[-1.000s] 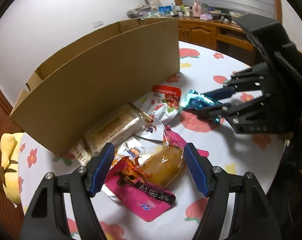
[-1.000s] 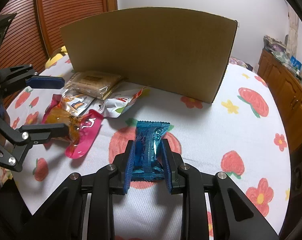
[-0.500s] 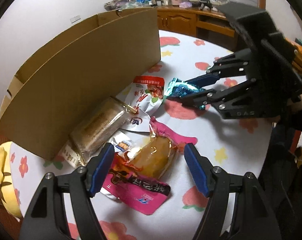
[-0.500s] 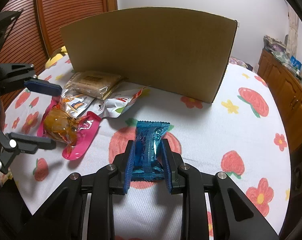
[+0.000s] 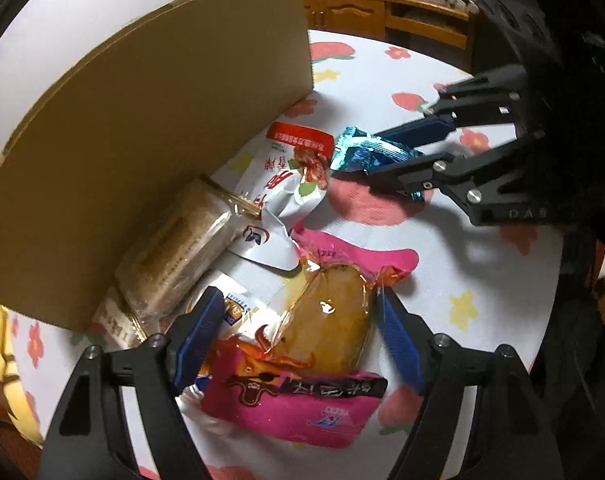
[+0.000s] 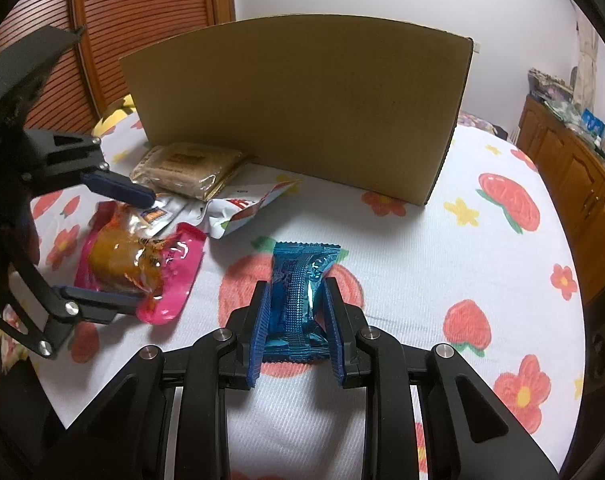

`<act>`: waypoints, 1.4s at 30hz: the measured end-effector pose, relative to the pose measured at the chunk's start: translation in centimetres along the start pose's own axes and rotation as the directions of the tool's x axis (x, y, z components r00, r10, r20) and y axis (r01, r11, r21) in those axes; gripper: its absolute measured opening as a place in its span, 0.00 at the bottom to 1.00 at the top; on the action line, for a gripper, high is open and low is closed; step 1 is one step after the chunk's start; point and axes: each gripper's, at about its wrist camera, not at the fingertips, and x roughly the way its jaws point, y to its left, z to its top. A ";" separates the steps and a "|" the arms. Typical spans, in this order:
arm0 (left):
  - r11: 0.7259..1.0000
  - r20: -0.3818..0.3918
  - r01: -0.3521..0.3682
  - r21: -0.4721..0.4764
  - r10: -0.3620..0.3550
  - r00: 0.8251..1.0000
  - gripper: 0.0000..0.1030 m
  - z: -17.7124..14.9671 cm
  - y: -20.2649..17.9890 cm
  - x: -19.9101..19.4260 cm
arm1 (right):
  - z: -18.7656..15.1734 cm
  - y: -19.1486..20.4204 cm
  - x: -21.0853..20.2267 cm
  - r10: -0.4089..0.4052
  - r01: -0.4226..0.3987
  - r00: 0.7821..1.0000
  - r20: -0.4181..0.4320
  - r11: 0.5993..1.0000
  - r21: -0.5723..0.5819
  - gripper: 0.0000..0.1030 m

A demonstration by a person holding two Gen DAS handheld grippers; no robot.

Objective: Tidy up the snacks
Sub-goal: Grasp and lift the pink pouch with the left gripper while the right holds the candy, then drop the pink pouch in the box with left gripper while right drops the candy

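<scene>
A pink packet with an orange-brown snack [image 5: 330,320] lies on the flowered tablecloth [image 5: 454,264]. My left gripper [image 5: 298,336] straddles it from above. Its jaws are opening, and the blue pads stand at the packet's two sides without squeezing it. In the right wrist view the same packet [image 6: 118,260] sits between the left gripper's [image 6: 138,252] fingers. My right gripper [image 6: 296,292] is shut on a blue foil packet [image 6: 298,280] that rests on the cloth. From the left wrist view, the blue packet [image 5: 366,152] sticks out past the right gripper [image 5: 378,158].
A tall cardboard box [image 6: 302,100] stands behind the snacks. Against it lie a clear cracker pack [image 5: 178,248] and a white-and-red pouch [image 5: 286,176]; a small silver packet [image 5: 234,308] sits under the left finger. A wooden cabinet [image 6: 574,168] lines the right side.
My left gripper has dropped closer over the pink packet and rolled a little, its jaws slightly wider. The right gripper and the blue packet have stayed put.
</scene>
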 end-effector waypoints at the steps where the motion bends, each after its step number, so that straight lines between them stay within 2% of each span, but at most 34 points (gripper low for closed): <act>1: 1.000 0.001 0.001 -0.012 -0.001 1.000 0.75 0.0 0.1 0.0 | 0.0 0.0 0.0 0.000 0.000 1.000 0.000 1.000 0.000 0.23; 6: 0.997 0.015 0.026 -0.069 -0.025 1.000 0.72 -0.6 0.2 -0.1 | 0.0 0.0 0.0 -0.001 0.001 1.000 0.000 1.000 0.000 0.23; 10: 0.991 0.054 0.026 -0.129 -0.019 0.998 0.61 -1.2 0.8 -0.5 | 0.0 0.0 0.0 0.000 0.000 1.000 0.000 1.000 0.000 0.23; 14: 0.987 0.084 0.033 -0.155 -0.020 0.996 0.59 -1.6 0.8 -0.9 | 0.0 0.0 0.0 0.000 0.000 1.000 0.001 1.000 0.000 0.23; 30: 0.957 0.218 0.063 -0.284 0.001 0.976 0.59 -3.2 2.0 -4.6 | 0.0 0.0 0.0 0.000 0.000 1.000 0.001 1.000 0.001 0.23; 42: 0.931 0.280 0.036 -0.362 0.072 0.957 0.59 -2.9 2.8 -6.8 | 0.0 -0.1 0.0 0.002 -0.002 1.000 0.001 1.000 0.003 0.23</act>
